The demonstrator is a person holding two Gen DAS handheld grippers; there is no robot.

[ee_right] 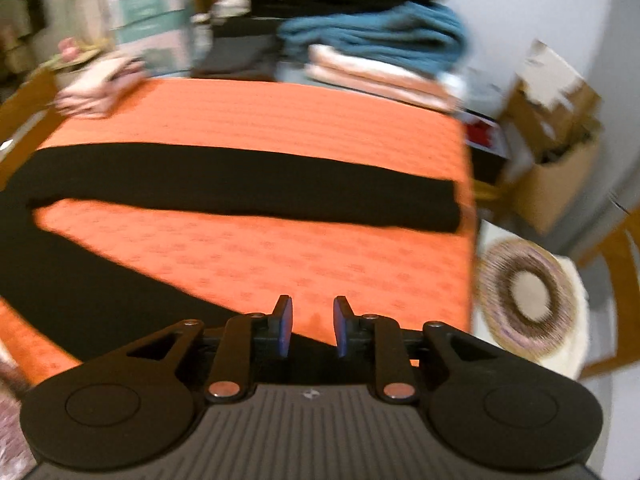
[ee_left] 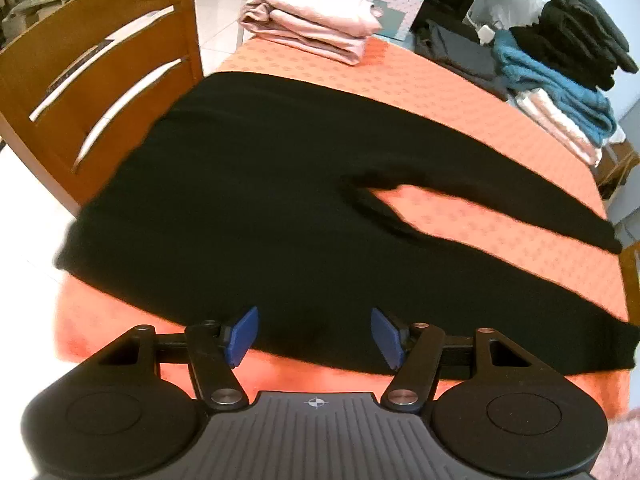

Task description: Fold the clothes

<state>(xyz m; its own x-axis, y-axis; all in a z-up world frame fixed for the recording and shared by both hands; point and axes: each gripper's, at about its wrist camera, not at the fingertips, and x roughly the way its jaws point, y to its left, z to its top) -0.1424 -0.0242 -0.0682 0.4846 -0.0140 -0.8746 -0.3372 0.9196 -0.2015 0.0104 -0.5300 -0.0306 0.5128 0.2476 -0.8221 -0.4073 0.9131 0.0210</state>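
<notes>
Black trousers [ee_left: 256, 200] lie flat on the orange tablecloth [ee_left: 420, 80], waist to the left, the two legs spread apart to the right. My left gripper [ee_left: 314, 332] hangs over the near edge of the trousers, open, nothing between its blue pads. In the right wrist view the same trousers [ee_right: 240, 184] show as two legs with orange cloth between them. My right gripper [ee_right: 313, 326] is above the near leg close to the table's front edge, jaws a little apart, with nothing held between them.
A folded pink garment [ee_left: 316, 28] lies at the far left of the table. A stack of black, teal and pink folded clothes [ee_left: 560, 80] sits at the far right. A wooden chair [ee_left: 100, 92] stands left. A cardboard box [ee_right: 556, 152] and round woven cushion [ee_right: 528, 300] are right.
</notes>
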